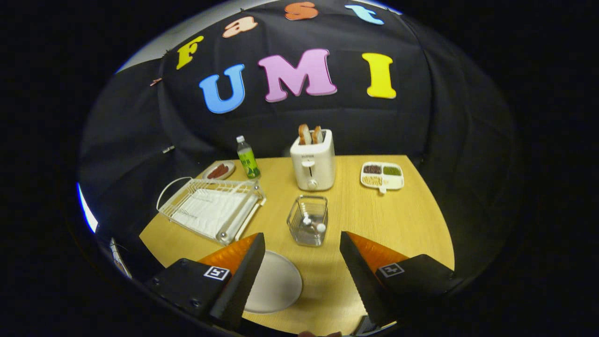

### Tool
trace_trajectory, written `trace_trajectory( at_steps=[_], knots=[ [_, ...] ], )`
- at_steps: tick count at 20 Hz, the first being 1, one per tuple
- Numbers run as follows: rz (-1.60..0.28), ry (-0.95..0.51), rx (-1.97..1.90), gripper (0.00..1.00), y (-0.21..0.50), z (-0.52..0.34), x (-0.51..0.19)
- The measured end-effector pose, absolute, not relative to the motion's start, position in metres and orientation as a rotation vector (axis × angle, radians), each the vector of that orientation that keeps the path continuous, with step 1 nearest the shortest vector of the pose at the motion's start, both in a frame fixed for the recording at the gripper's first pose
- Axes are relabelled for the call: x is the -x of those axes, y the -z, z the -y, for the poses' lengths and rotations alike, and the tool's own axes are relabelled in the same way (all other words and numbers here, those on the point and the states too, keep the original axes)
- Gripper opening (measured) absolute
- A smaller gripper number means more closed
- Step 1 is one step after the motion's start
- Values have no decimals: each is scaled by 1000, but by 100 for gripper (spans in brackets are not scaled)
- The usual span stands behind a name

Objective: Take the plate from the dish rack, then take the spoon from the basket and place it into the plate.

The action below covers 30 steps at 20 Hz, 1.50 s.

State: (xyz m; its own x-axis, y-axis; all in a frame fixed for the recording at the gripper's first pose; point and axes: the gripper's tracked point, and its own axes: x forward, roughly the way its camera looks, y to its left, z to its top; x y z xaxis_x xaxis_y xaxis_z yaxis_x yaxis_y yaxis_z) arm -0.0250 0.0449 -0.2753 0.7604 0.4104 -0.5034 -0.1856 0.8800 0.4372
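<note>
— White wire first: the dish rack [211,209] sits at ten o'clock from the fingers, and its slots look bare. Behind it, at eleven, a small dish of sausages [219,171] and a green bottle [247,158].

— So the plate is out already?

— Yes. The plate [276,283] lies flat on the wooden table [398,224], low between the fingers and tucked partly behind the left one. That step looks finished.

— And the gripper?

— The gripper [302,250] hangs above the table with its fingers spread wide and nothing between them.

— Where is the spoon?

— At twelve o'clock, just ahead of the fingers, stands the clear basket [308,220]. Two pale rounded ends poke up inside it; I take them for the spoon [321,228] and perhaps another utensil, though they are too small to be sure which is which. Beyond the basket is the toaster [312,160] with bread in it, and at one o'clock a divided snack tray [382,176].

— Next move, then?

— Going for the spoon, I'd judge. It calls for lowering the open fingers into the basket from above, closing on one handle end without catching the walls, lifting straight up, then carrying back to the plate.
</note>
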Motion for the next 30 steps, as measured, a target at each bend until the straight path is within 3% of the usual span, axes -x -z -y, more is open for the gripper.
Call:
trace_trajectory(
  at_steps=[6, 11, 15, 18, 23, 25, 30],
  knots=[
    [-580, -340, -291, 98, 257, -26, -30],
    [-681, -388, -238, 99, 305, -43, -49],
    [-807, -443, -178, 91, 360, -67, -44],
    [-889, -460, -163, 71, 389, -80, -32],
    [-952, -437, -167, 48, 411, -88, -23],
    [-961, -434, -218, 23, 406, -93, -21],
    [-932, -390, -251, 12, 392, -89, -25]
  ],
)
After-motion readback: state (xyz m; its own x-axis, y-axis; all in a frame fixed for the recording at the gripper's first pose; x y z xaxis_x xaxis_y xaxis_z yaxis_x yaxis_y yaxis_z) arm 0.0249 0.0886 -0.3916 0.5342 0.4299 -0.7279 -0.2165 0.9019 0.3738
